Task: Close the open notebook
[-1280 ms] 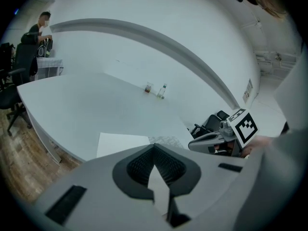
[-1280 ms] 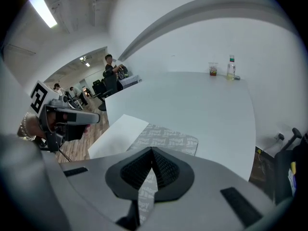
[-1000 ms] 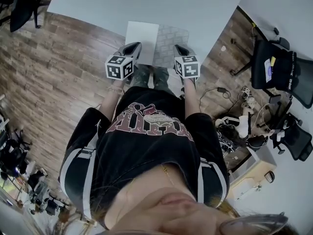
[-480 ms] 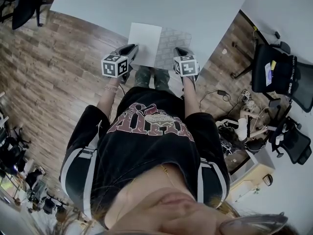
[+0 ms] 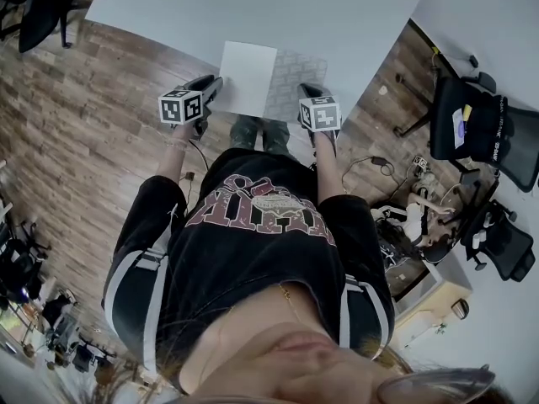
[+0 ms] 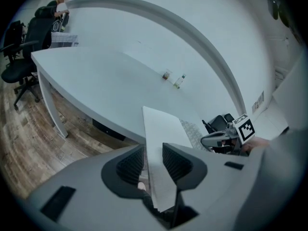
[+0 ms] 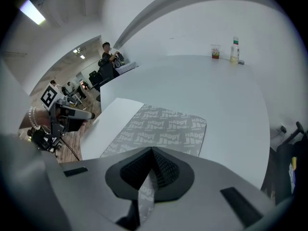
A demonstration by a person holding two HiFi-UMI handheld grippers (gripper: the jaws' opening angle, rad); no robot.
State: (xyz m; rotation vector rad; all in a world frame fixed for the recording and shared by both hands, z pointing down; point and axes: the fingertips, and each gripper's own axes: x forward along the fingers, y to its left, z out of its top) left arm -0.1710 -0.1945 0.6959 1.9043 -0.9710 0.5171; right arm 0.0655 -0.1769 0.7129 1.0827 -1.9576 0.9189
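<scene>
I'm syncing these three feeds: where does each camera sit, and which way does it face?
Head view: on the person's head, facing steeply down at the notebook on the table edge; torso, arms, left gripper and right gripper show.
Left gripper view: on that gripper, looking along its jaws, which have just been opening, white page between them.
Right gripper view: along its own jaws, shut on the patterned cover.
Shared: every view shows the notebook.

The notebook point(image 7: 163, 129) has its near edge hidden behind the right claw point(image 7: 151, 151).
</scene>
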